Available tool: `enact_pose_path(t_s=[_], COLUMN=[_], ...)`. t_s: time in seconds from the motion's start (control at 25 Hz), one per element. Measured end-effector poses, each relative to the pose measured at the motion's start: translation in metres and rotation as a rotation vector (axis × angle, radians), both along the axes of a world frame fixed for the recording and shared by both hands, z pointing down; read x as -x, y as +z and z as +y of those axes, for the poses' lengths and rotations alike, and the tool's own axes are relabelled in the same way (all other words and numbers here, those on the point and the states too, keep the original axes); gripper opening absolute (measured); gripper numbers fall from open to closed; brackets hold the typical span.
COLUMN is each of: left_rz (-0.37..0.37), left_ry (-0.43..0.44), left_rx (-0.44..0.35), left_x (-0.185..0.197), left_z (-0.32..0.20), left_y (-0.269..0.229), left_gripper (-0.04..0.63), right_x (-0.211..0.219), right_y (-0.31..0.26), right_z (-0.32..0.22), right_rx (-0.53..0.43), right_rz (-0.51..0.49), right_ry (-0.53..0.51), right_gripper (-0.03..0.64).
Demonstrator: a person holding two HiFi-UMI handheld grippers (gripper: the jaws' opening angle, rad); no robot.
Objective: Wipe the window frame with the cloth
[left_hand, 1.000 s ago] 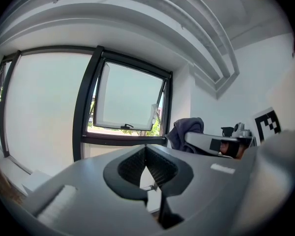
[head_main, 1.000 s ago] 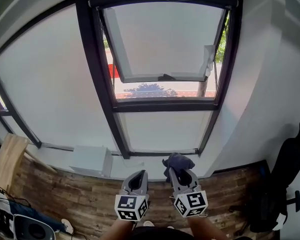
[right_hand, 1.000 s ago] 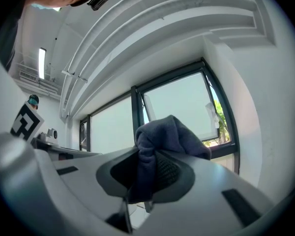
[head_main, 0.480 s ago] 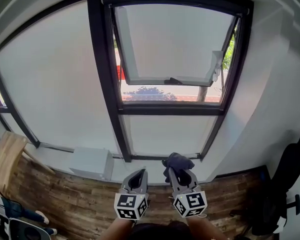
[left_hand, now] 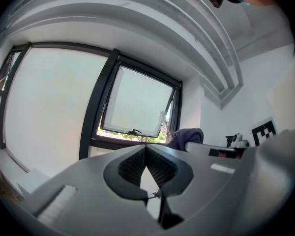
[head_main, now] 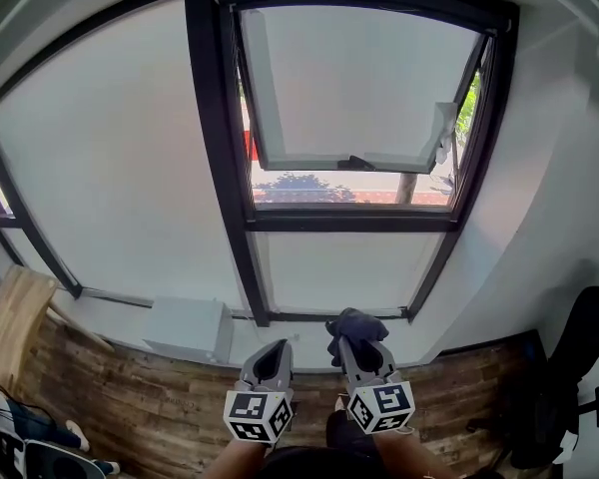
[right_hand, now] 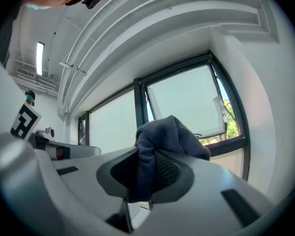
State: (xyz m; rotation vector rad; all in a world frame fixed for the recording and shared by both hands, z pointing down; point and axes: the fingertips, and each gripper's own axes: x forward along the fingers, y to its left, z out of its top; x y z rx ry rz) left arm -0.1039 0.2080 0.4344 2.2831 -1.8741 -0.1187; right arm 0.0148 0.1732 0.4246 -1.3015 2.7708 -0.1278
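A dark blue-grey cloth [head_main: 355, 325] is bunched between the jaws of my right gripper [head_main: 359, 339], which is shut on it; in the right gripper view the cloth [right_hand: 163, 140] spills over the jaw tips. My left gripper [head_main: 272, 355] is held beside it, shut and empty, its jaws meeting at the tips [left_hand: 145, 147]. Both are low in the head view, well short of the black window frame [head_main: 351, 221]. The frame's upper sash [head_main: 351, 158] is tilted open outward, with a handle on its lower rail.
A white box unit [head_main: 186, 326] stands at the wall's foot left of the frame. A wood floor [head_main: 130, 407] runs below. A black chair [head_main: 579, 387] is at the right, and a wooden board [head_main: 10, 317] leans at the left.
The window has shifted rightward and slightly down in the head view as the camera turned. Both grippers keep their places and the cloth stays held.
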Motion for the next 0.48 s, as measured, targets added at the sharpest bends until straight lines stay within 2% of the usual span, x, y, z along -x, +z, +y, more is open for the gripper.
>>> enact_pose_path(t_s=[0.2,0.32,0.48], left_rz=[-0.037,-0.065,-0.078], left_ry=[-0.049,-0.046,-0.029], left_rx=[-0.037,-0.032,-0.023], left_x=[0.017,0.020,0.025], left_z=[-0.020,-0.042,-0.075], left_y=[-0.003,-0.001,0.000], left_gripper=[0.008,0.008,0.008], right_x=[0.014,0.021,0.031], right_y=[0.007,0.007,-0.002], right_z=[-0.023,-0.045,-0.080], right_rx=[0.025,0.006,-0.017], right_rz=[-0.003,0.016,-0.024], right_ry=[-0.034,-0.042,-0.052], right_gripper=[0.066,0.066,0.064])
